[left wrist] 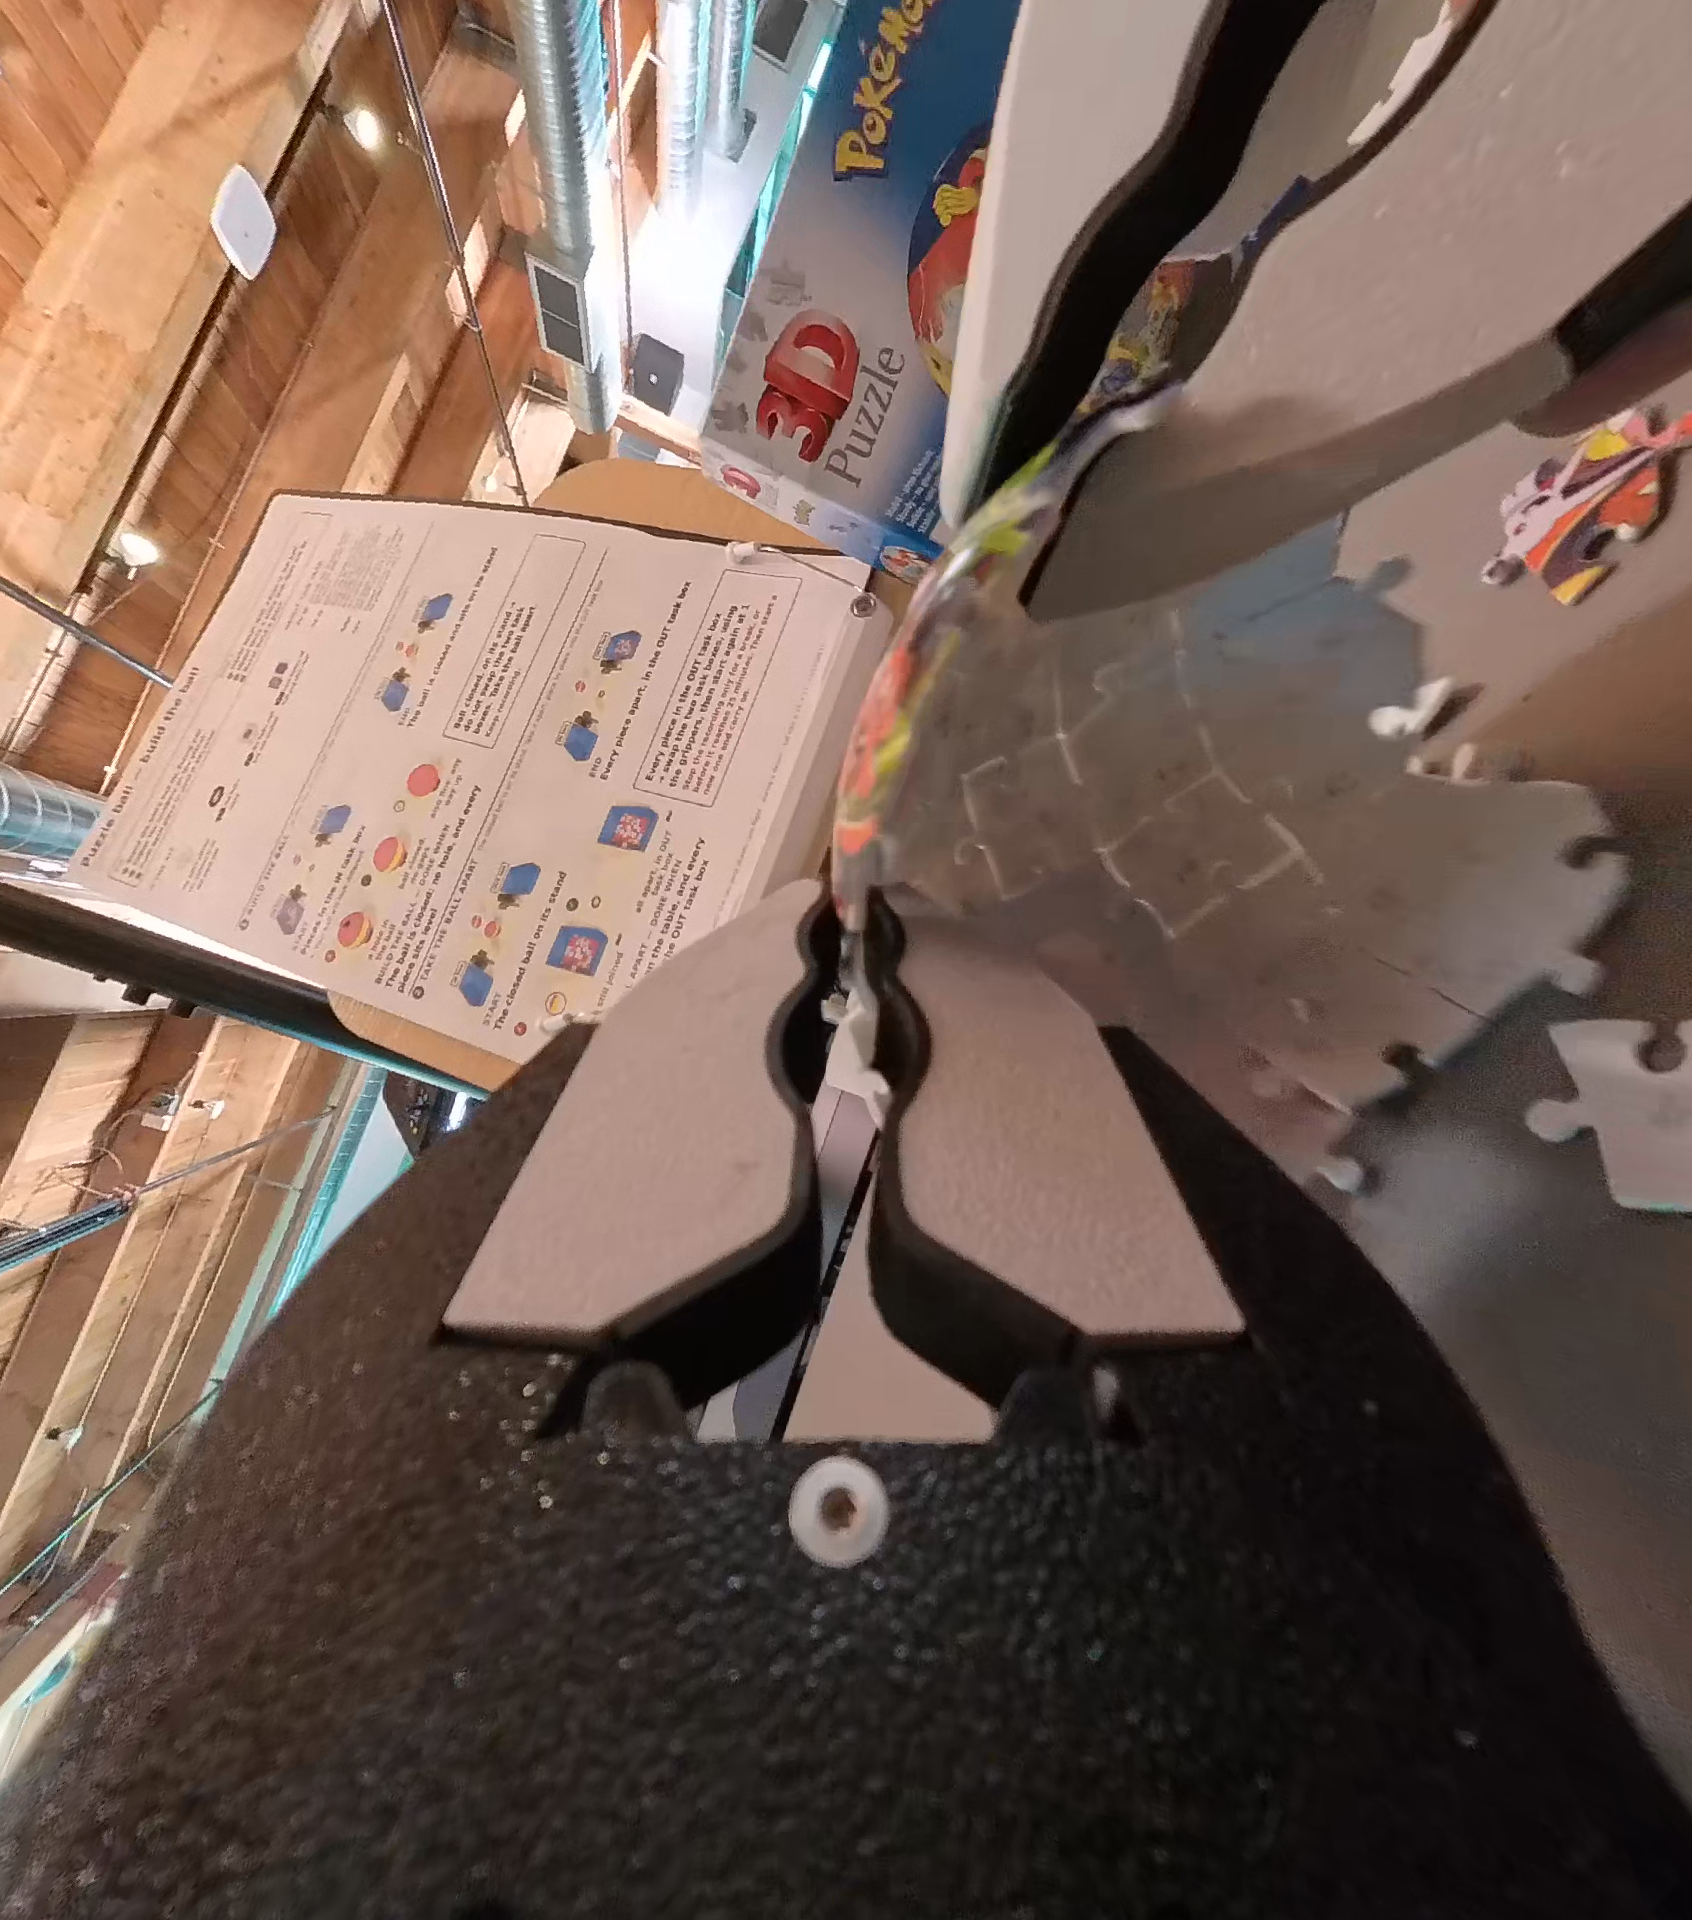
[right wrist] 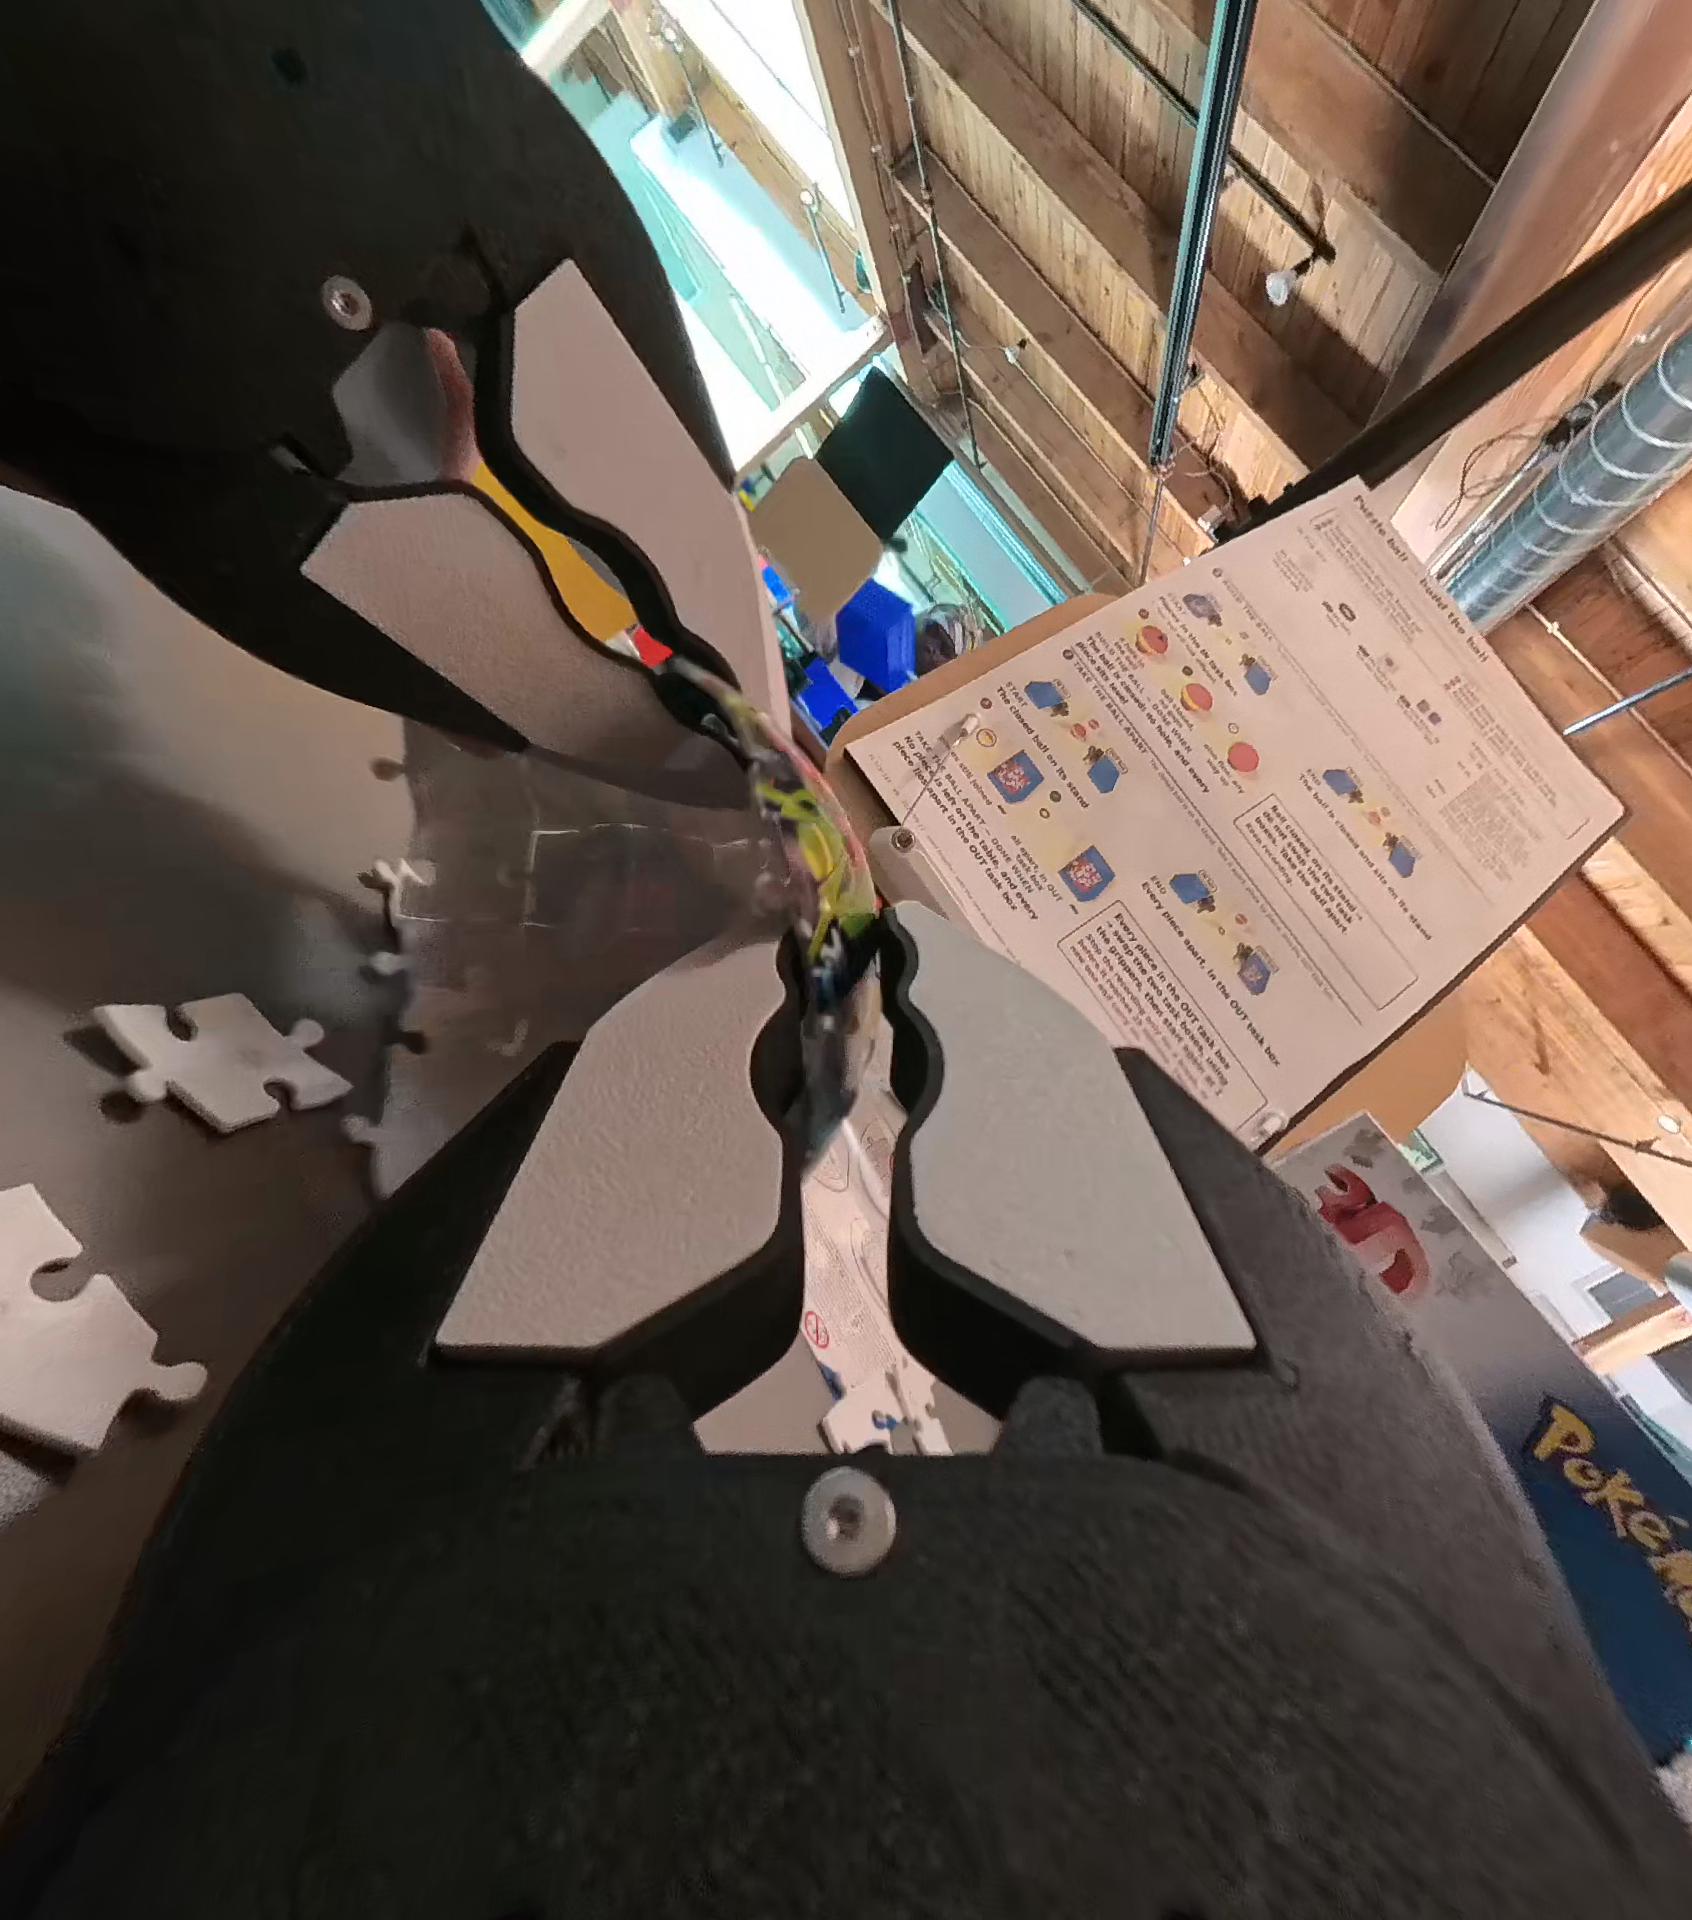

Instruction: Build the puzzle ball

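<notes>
Between the two grippers, held up off the table: the shell [left wrist: 1185, 831], a curved sheet of joined pieces, grey inner face toward both cameras, printed side showing only along the rim. Well short of a closed ball, so this reads as mid-assembly: holding and orienting the section, not seating a piece.

Left gripper [left wrist: 857, 977]: jaws pressed nearly together, pinching the shell's rim at the tips. Right gripper [right wrist: 837, 997]: same, narrow gap, printed edge of the shell clamped between the tips. Each gripper shows in the other's view, gripping the rim further along. The shell fans out beyond both sets of tips, over the table [right wrist: 229, 748].

Loose pieces: grey piece [right wrist: 218, 1060] face-down on the table just beside the shell's toothed edge, a bigger one [right wrist: 21, 1320] nearer the right camera, a printed one [left wrist: 1600, 499] further off.

Next move, my guess: one gripper has to let go to fetch a piece, so the shell needs setting down or a one-handed hold first. Risk: the thin shell flexes and seams pop.

Box [left wrist: 821, 343] and sheet [right wrist: 1237, 810] stand behind.
</notes>
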`<state>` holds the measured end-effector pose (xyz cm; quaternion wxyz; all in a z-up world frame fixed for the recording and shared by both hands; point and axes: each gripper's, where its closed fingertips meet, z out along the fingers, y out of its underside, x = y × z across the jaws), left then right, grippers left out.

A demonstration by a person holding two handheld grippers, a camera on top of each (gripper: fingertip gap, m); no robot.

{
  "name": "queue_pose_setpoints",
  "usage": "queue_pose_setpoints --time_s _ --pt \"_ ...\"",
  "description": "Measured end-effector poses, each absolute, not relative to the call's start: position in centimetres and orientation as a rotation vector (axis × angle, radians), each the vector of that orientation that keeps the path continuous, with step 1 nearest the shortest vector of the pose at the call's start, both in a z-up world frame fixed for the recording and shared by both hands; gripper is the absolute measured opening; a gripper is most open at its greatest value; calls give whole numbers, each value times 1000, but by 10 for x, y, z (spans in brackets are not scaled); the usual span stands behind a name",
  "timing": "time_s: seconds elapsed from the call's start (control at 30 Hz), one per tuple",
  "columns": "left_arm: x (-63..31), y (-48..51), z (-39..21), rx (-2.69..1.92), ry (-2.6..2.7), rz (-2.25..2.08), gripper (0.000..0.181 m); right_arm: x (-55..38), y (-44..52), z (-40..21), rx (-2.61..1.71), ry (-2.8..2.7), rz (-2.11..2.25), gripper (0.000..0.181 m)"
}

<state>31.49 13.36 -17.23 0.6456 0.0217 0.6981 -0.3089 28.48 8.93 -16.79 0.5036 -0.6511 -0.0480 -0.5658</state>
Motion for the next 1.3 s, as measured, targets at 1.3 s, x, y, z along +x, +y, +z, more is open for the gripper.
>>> queue_pose_setpoints --time_s 1.3 --pt "283 158 -176 -421 1799 -920 29 308 72 -168 -1585 -5 -1334 8"
